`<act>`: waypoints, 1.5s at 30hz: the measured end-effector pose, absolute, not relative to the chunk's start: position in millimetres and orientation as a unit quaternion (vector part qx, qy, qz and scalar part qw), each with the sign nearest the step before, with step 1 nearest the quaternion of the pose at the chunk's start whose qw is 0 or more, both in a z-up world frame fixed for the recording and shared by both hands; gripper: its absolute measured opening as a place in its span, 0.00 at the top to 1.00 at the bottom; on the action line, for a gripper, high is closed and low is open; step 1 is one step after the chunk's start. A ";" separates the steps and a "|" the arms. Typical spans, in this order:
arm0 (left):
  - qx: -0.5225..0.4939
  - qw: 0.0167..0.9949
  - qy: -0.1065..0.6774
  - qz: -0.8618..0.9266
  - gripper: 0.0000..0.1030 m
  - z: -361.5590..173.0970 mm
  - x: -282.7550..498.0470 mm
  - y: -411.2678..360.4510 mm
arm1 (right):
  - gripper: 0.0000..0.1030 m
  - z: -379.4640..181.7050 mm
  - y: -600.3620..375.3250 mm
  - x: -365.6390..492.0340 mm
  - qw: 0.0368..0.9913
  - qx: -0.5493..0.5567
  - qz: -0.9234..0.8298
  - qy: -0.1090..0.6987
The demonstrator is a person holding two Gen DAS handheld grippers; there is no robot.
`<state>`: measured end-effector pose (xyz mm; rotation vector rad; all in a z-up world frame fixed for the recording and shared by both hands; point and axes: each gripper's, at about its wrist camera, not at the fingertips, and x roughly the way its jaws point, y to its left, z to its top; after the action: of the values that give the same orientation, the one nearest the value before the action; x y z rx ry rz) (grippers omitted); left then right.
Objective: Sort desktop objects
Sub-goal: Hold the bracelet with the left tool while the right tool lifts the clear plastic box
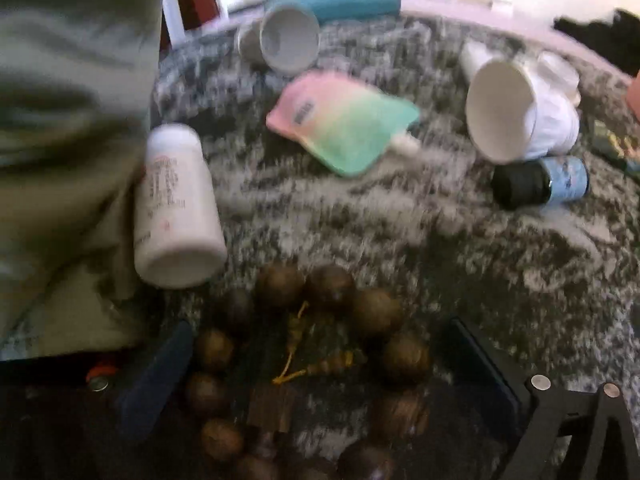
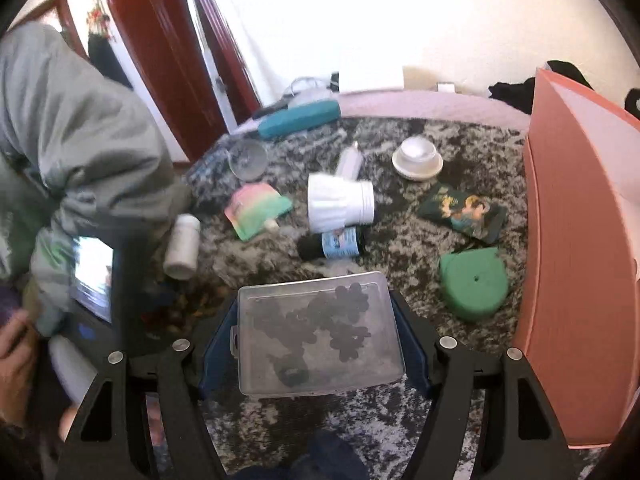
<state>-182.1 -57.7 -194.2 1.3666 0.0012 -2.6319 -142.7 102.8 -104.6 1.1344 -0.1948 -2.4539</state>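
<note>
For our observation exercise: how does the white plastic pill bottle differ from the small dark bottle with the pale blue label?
The white plastic pill bottle is pale all over; the small dark bottle with the pale blue label has a dark body and black cap. The white bottle looks larger. The white bottle lies near the grey sleeve; the dark one lies beside the white paper cups. Both lie on their sides on the mottled grey cloth, untouched.

Strong light comes from the back, where the white wall [image 2: 420,20] burns out to featureless glare in both views. The left wrist view is smeared with motion blur, so the label on the white bottle [image 1: 178,208] is unreadable. The right wrist view is sharper, though its corners darken and straight edges bow outward.
</note>
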 end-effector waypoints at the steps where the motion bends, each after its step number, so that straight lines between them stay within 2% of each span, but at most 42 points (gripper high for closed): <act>1: 0.458 0.085 0.018 -0.884 0.00 -195.5 -183.4 -62.5 | 0.28 -100.2 103.6 -140.1 0.218 0.404 -0.885 -0.073; 2: 0.457 0.085 0.040 -0.884 0.04 -194.6 -183.8 -68.0 | 0.28 -95.4 104.1 -137.2 0.222 0.399 -0.887 -0.076; 4: 0.454 0.087 0.085 -0.882 0.42 -191.3 -184.3 -78.9 | 0.28 -87.4 102.9 -131.8 0.228 0.390 -0.889 -0.075; 5: 0.450 0.081 0.075 -0.886 0.62 -185.7 -182.6 -75.6 | 0.28 -82.6 102.3 -128.2 0.233 0.385 -0.890 -0.075; 10: 0.456 0.060 0.029 -0.888 0.62 -183.0 -181.2 -54.9 | 0.28 -68.1 103.6 -118.5 0.255 0.371 -0.888 -0.089; 21: 0.402 0.037 0.085 -0.911 0.61 -126.1 -149.9 -52.0 | 0.28 -56.4 142.1 -89.1 0.249 0.339 -0.898 -0.129; 22: 0.395 0.035 0.086 -0.914 0.62 -121.5 -146.0 -49.5 | 0.28 -55.2 146.1 -88.0 0.245 0.337 -0.900 -0.131; 23: 0.389 0.033 0.087 -0.917 0.67 -116.9 -142.1 -46.9 | 0.28 -52.9 150.8 -86.0 0.241 0.332 -0.902 -0.133; 25: 0.371 0.027 0.078 -0.925 0.69 -104.5 -133.4 -38.4 | 0.28 -48.7 160.0 -82.4 0.238 0.325 -0.905 -0.137; 31: 0.337 0.014 0.049 -0.940 0.67 -83.4 -115.5 -21.4 | 0.28 -40.8 176.6 -77.8 0.223 0.314 -0.911 -0.148; 32: 0.344 0.021 0.044 -0.938 0.54 -86.4 -117.6 -20.8 | 0.28 -40.3 177.0 -77.2 0.221 0.313 -0.912 -0.145; 33: 0.353 0.028 0.043 -0.934 0.31 -92.0 -121.2 -21.9 | 0.28 -40.4 176.9 -77.3 0.220 0.314 -0.912 -0.144; 35: 0.374 0.041 0.044 -0.926 0.13 -105.9 -129.5 -25.6 | 0.28 -39.8 177.0 -77.0 0.226 0.316 -0.910 -0.146; 41: 0.479 0.078 0.018 -0.874 0.12 -167.0 -167.2 -31.1 | 0.28 -36.6 172.2 -75.7 0.214 0.311 -0.917 -0.130; 42: 0.477 0.070 0.034 -0.875 0.03 -171.2 -169.4 -32.8 | 0.28 -36.3 172.4 -75.7 0.217 0.311 -0.916 -0.133; 43: 0.471 0.051 0.064 -0.878 0.00 -173.4 -171.9 -35.7 | 0.28 -35.8 173.1 -75.9 0.222 0.310 -0.914 -0.137; 45: 0.515 0.026 0.086 -0.853 0.00 -191.3 -186.9 -34.8 | 0.28 -35.4 174.2 -75.8 0.222 0.307 -0.915 -0.138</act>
<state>-186.9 -34.8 -191.3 1.5907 0.2649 -2.6364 -75.8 174.2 -35.4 0.8471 -0.3810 -2.5285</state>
